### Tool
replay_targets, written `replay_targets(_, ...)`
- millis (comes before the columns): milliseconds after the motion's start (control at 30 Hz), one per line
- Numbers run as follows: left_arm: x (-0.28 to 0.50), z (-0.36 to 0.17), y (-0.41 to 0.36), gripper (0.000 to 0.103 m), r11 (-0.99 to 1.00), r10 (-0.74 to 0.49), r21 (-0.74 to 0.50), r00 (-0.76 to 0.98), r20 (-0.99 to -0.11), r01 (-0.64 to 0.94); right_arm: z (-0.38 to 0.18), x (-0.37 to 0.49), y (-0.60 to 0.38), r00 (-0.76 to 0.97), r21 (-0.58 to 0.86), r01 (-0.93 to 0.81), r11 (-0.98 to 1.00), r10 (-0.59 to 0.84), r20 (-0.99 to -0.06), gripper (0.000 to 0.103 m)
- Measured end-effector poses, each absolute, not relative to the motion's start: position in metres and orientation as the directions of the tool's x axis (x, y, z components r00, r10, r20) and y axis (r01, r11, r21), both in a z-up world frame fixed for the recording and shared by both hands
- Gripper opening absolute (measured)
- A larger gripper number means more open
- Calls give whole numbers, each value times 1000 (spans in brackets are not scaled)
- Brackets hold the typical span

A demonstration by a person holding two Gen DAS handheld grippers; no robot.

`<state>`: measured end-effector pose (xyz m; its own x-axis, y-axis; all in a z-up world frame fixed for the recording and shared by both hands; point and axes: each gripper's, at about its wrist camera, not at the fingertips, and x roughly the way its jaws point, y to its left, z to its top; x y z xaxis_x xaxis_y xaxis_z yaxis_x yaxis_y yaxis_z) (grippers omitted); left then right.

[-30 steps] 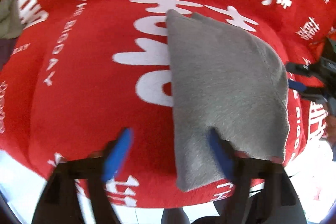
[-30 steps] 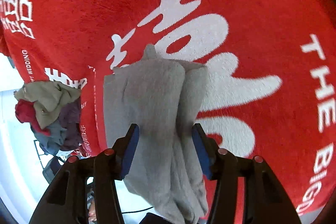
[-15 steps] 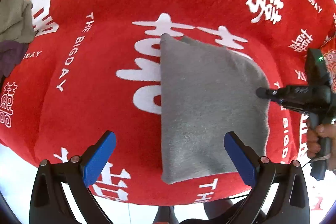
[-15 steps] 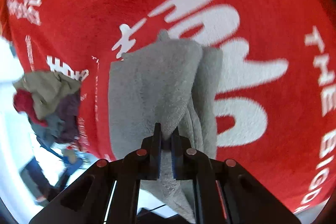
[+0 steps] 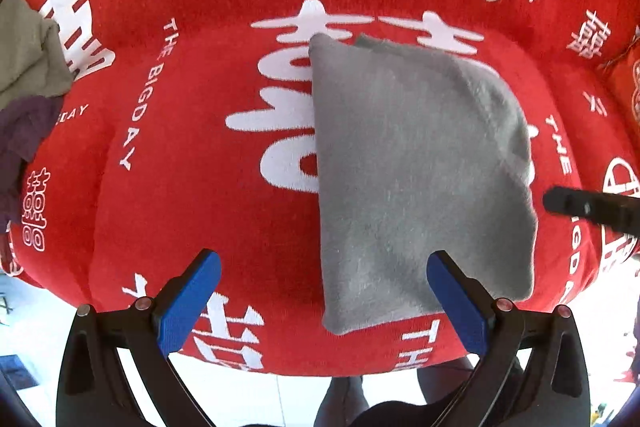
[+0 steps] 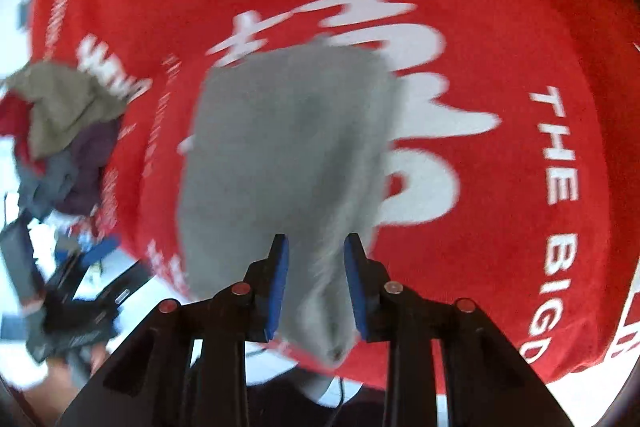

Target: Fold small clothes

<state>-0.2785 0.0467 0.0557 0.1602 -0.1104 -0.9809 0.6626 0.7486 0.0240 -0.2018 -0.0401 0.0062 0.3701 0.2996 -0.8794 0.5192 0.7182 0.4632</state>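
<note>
While a red printed cloth (image 5: 192,187) covers our counter, the folded grey garment (image 5: 420,179) lies centre-right; left fingers (image 5: 324,301) now gape empty, right fingers (image 6: 316,283) have reopened, astride its edge.

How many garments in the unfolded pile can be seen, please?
3 in the left wrist view, at the left edge: an olive garment on top, a purple garment beneath. The right wrist view adds a red garment; more may be hidden.

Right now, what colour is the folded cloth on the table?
Plain grey folded cloth, clearest in the left wrist view.
</note>
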Motion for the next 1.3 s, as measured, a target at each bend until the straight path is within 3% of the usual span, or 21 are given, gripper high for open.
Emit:
replay_targets(167, -282, 49, 45, 103, 750, -73, 45, 151, -986, 660, -26, -199, -11, 304, 450, 511, 732, 336, -891, 32)
replay_targets(233, -282, 46, 45, 103, 751, -48, 65, 152, -987, 657, -55, -209, -7, 235, 399, 523, 753, 322, -917, 25)
replay_targets(267, -283, 45, 46, 103, 749, -33, 75, 151, -988, 658, -61, -215, -7, 239, 403, 526, 749, 325, -915, 10)
replay_targets(300, -283, 45, 47, 103, 748, -30, 78, 151, -988, 659, -63, -226, -11, 266, 421, 540, 729, 327, -907, 4)
replay_targets(433, -285, 49, 51, 103, 743, -31, 78, 151, -988, 664, -59, -253, -28, 304, 447, 629, 636, 328, -895, 4)
replay_targets(467, -285, 51, 51, 103, 740, -31, 79, 151, -988, 668, -56, -259, -31, 262, 387, 660, 644, 285, -922, 13)
replay_targets(833, -298, 78, 54, 103, 725, -42, 73, 150, -988, 685, 6, -277, -26, 288, 356, 715, 602, 211, -934, 15)
replay_targets(1033, -306, 111, 59, 103, 716, -60, 56, 142, -988, 695, 35, -263, -7, 253, 323, 713, 623, 201, -946, 21)
replay_targets(1067, -307, 117, 60, 103, 717, -55, 62, 145, -988, 694, 39, -257, -2, 240, 312, 704, 638, 200, -950, 29)
replay_targets(1100, -307, 120, 62, 103, 718, -52, 65, 147, -988, 693, 46, -255, 2, 228, 300, 697, 651, 195, -954, 46)
replay_targets(1167, -307, 134, 66, 103, 725, -53, 68, 154, -987, 686, 64, -250, 12, 213, 267, 684, 679, 165, -963, 67)
replay_targets(1300, -305, 150, 71, 103, 726, -47, 68, 148, -988, 685, 88, -240, 24, 205, 245, 678, 693, 142, -968, 72)
